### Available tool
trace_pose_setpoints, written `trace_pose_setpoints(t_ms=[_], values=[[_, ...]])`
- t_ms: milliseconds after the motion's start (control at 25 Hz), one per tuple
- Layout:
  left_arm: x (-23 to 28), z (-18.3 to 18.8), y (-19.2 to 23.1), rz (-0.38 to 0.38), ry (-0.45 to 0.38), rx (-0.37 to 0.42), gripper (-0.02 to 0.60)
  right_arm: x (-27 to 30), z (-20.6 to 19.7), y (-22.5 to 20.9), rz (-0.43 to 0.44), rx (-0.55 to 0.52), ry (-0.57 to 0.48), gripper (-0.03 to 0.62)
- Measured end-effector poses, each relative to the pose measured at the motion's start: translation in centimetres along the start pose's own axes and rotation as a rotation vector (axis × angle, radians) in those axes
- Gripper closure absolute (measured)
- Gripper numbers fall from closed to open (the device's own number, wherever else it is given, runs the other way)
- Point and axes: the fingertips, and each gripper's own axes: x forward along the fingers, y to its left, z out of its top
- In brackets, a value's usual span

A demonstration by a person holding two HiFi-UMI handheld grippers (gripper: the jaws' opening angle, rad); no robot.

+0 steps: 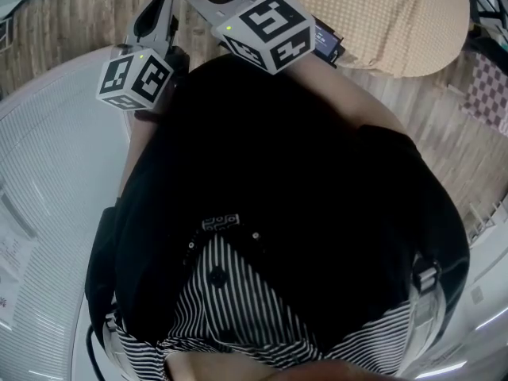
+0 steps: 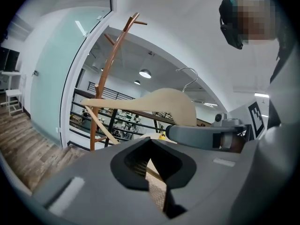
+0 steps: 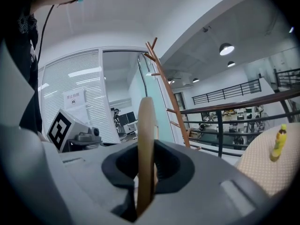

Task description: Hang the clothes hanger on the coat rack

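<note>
Indoors, left gripper [image 2: 151,158] and right gripper [image 3: 144,165] holding one hanger [image 2: 159,104], one coat rack [image 2: 108,74]

wood plank floor [image 2: 28,149], frosted glass wall [image 2: 51,78], black railing [image 3: 219,130] (ceiling lamps [image 3: 226,48] lit)

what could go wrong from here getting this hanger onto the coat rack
The right gripper clamps the wooden hanger edge-on by a thin section, so it may pivot or slip in the jaws. The left gripper seems shut only on the beige garment; a tug could drag it off the hanger. The metal hook is well apart from the coat rack, whose pegs look short, so it might miss one.
</note>
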Motion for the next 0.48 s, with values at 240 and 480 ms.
trace_pose_setpoints(t_ms=[240,480], values=[[2.3,0.1,0.2,0.0,0.034,0.006,0.577,0.7,-0.1,-2.0,0.012,0.034,0.002,0.542],[4.0,0.3,2.5,0.006,0.035,-0.025,0.577,2.4,-0.1,-3.9,-0.01,0.05,0.009,0.542]])
